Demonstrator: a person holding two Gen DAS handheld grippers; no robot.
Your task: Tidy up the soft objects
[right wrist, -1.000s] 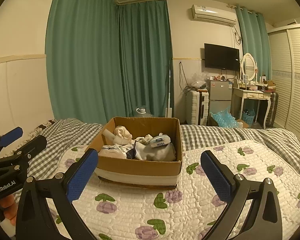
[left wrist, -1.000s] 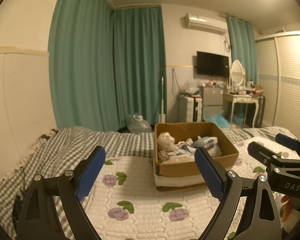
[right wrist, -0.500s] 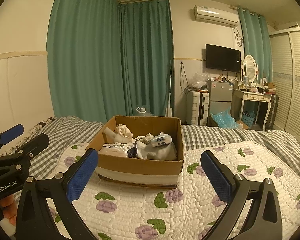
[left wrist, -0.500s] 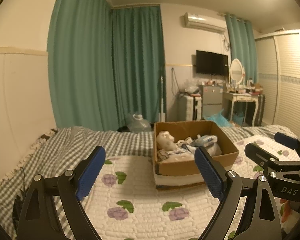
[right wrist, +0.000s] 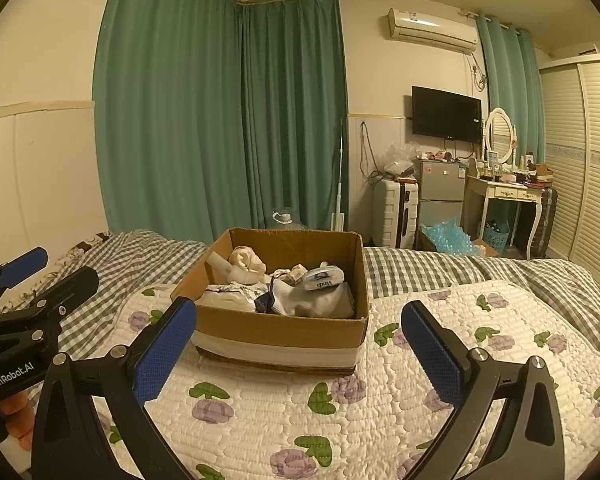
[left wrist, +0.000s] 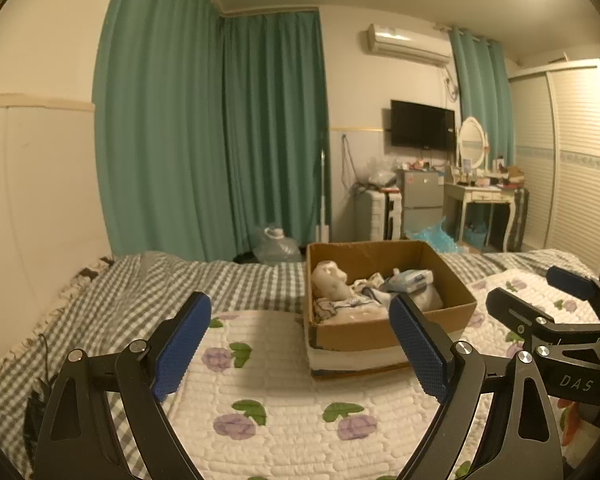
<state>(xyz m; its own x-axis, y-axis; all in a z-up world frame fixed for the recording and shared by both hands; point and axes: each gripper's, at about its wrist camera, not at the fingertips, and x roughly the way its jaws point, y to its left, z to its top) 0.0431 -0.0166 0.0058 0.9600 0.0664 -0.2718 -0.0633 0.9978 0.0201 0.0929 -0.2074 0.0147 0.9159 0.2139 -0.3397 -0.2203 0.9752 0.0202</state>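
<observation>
An open cardboard box (right wrist: 284,326) stands on the bed's white floral quilt (right wrist: 292,408); it also shows in the left wrist view (left wrist: 380,334). It holds several soft items: a cream plush toy (left wrist: 330,284), folded clothes (right wrist: 236,294), white socks (right wrist: 300,304) and a tissue pack (right wrist: 323,278). My left gripper (left wrist: 300,344) is open and empty, held above the quilt short of the box. My right gripper (right wrist: 298,348) is open and empty, in front of the box's near wall. Each gripper appears at the edge of the other's view.
A grey checked blanket (left wrist: 148,292) covers the bed's far side and left. Green curtains (right wrist: 220,120) hang behind. A fridge (right wrist: 440,196), suitcase (right wrist: 394,214), dressing table (right wrist: 508,196) and wardrobe (right wrist: 588,160) stand at the far right.
Both views have lifted and pulled back slightly, so the box sits a little lower and farther. Both grippers stay open and empty.
</observation>
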